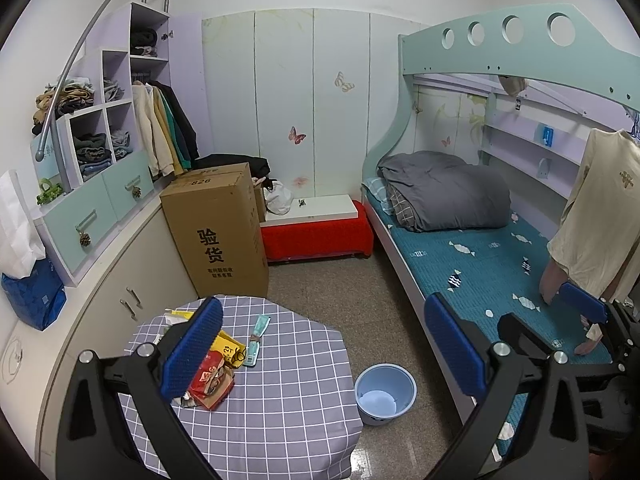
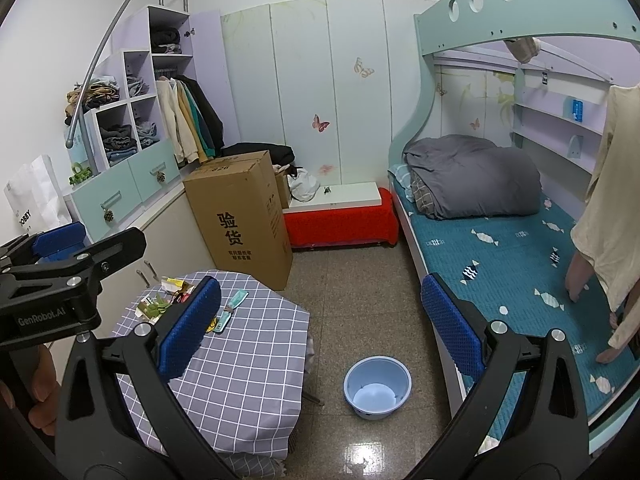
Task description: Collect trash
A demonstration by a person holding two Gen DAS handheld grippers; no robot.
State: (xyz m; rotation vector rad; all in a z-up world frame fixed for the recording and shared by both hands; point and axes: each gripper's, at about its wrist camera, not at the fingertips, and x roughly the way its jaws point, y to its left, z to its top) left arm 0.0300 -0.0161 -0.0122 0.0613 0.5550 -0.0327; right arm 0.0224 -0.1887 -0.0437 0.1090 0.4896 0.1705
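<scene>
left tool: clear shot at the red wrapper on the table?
Probably yes. The left tool is open and hangs above the table, the red wrapper lies uncovered beside its left finger, with nothing between them.

The right gripper (image 2: pixel 320 320) hangs with its blue pads wide apart above the table (image 2: pixel 248 360). Wrappers (image 2: pixel 168 300) lie at the table's far left corner, possibly snack packets, and a blue bucket (image 2: pixel 377 386) stands on the floor just right of the table.
</scene>
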